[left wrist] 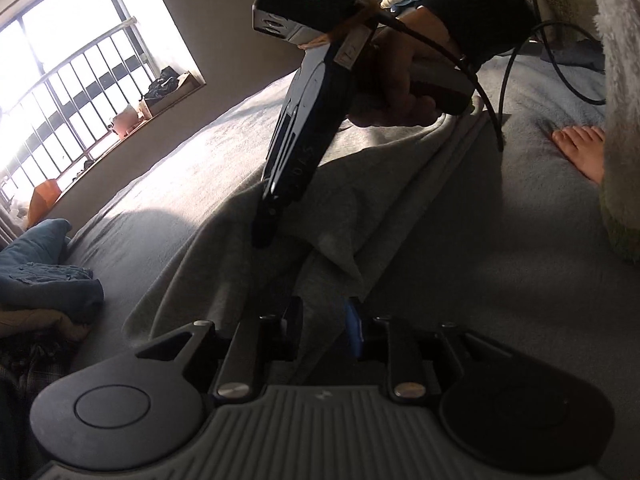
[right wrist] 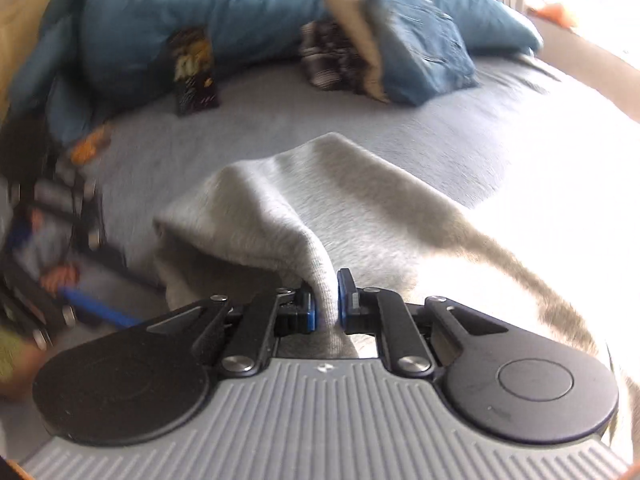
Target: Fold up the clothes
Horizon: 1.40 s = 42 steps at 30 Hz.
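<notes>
Right gripper [right wrist: 327, 298] was clamped on a raised fold of the grey garment [right wrist: 360, 216], which lay across the grey bed sheet [right wrist: 280, 120] in the middle of the bed. From the left wrist view, the person's hand [left wrist: 400, 80] gripped the right gripper's handle, tool angled steeply down to the cloth. Left gripper [left wrist: 324, 324] was pinching a strip of the same garment at its near edge. Far-left objects in the right wrist view were motion-blurred, unidentifiable. A bare foot [left wrist: 584, 148] was partly cut off by fleece at right.
</notes>
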Each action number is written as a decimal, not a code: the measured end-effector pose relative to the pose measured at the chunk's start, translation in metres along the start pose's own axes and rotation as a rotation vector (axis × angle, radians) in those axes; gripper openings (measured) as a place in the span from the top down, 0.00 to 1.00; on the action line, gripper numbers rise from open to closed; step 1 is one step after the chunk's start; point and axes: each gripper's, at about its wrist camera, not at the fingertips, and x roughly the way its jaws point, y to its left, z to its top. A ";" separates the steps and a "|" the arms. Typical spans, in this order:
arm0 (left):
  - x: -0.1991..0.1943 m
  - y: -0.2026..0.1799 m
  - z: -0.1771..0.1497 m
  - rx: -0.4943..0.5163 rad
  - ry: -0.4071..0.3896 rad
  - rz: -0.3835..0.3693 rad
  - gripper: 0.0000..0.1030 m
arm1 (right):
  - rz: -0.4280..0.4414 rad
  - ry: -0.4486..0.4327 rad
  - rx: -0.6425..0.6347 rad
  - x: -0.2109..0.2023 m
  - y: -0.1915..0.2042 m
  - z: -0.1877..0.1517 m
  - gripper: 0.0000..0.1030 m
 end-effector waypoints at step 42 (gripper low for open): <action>0.027 0.009 0.009 -0.102 0.044 0.063 0.53 | 0.134 -0.032 0.162 -0.001 -0.008 -0.010 0.89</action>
